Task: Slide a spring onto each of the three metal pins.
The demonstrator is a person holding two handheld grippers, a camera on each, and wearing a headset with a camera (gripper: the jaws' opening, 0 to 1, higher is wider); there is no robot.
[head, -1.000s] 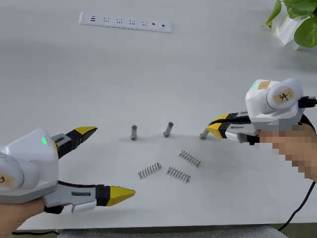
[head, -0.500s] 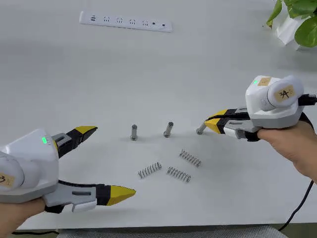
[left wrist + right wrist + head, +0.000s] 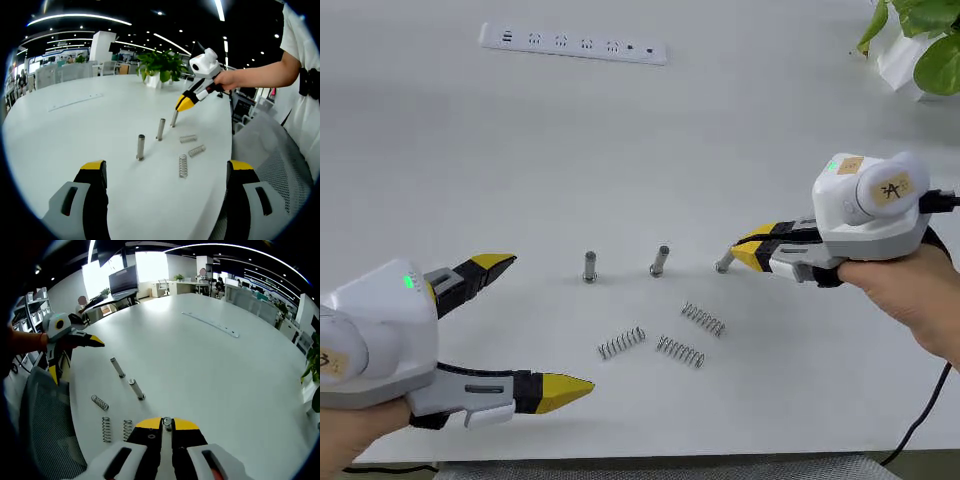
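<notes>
Three metal pins show on the white table: the left pin upright, the middle pin leaning slightly, and the right pin tilted. My right gripper is shut on the right pin, whose head shows between the yellow tips. Three springs lie loose in front of the pins: one, another and a third. My left gripper is held wide open at the near left, apart from everything; its own view shows the pins and springs ahead.
A white power strip lies at the far side of the table. A potted plant stands at the far right corner. A black cable trails from the right gripper over the near edge.
My right gripper has shifted a little left and up, taking the right pin along. The left gripper, the other pins and the springs stay put.
</notes>
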